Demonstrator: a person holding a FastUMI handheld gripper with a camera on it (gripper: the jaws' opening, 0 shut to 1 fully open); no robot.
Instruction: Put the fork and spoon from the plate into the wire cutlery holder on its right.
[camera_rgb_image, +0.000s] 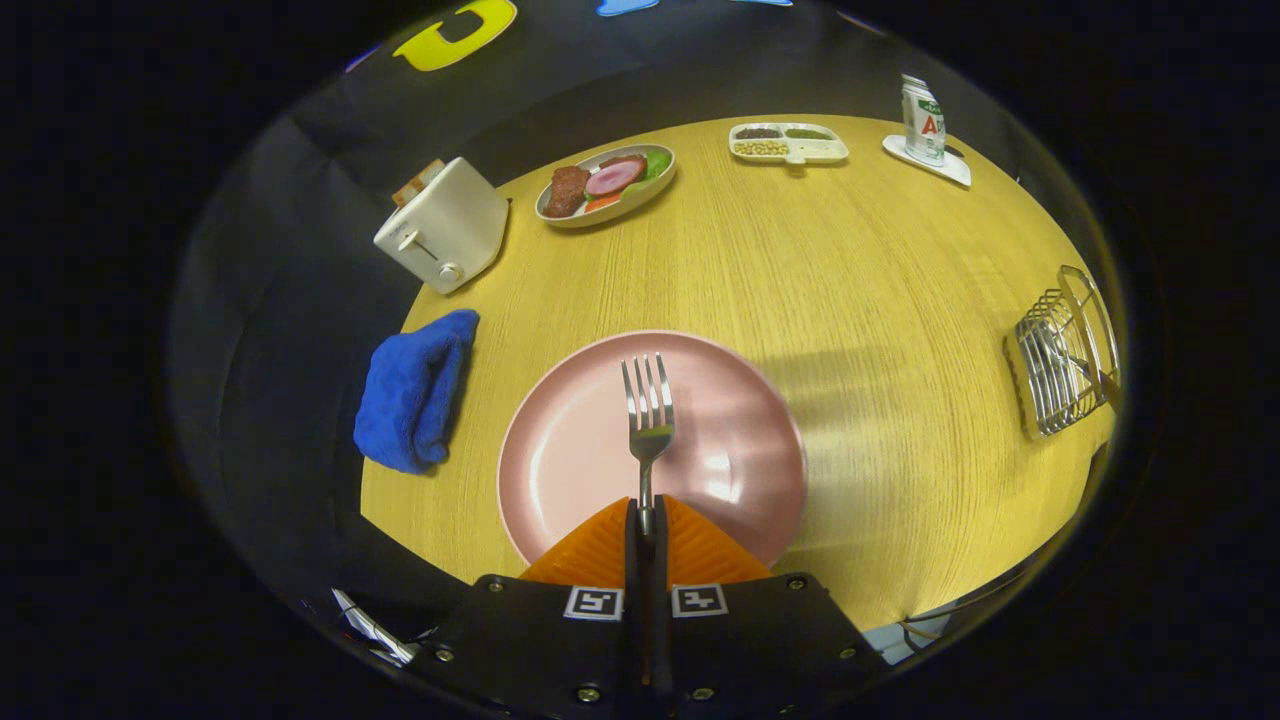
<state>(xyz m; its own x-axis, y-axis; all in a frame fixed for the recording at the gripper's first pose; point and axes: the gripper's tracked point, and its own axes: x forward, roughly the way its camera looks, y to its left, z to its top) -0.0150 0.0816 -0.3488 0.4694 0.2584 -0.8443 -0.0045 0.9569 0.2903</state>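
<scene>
Fork (648, 420) in my grip

My fingers (600, 545) clamp its handle, tines forward over the pink plate (560, 450); wire holder (1060, 365) well right.

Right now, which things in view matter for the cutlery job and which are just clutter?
Job:
- fork, clamped by its handle in the gripper, jaws shut on it
- pink plate under the fork
- wire cutlery holder, off to the right

Lying about:
- toaster
- blue cloth
- food plate
- divided tray
- carton
</scene>
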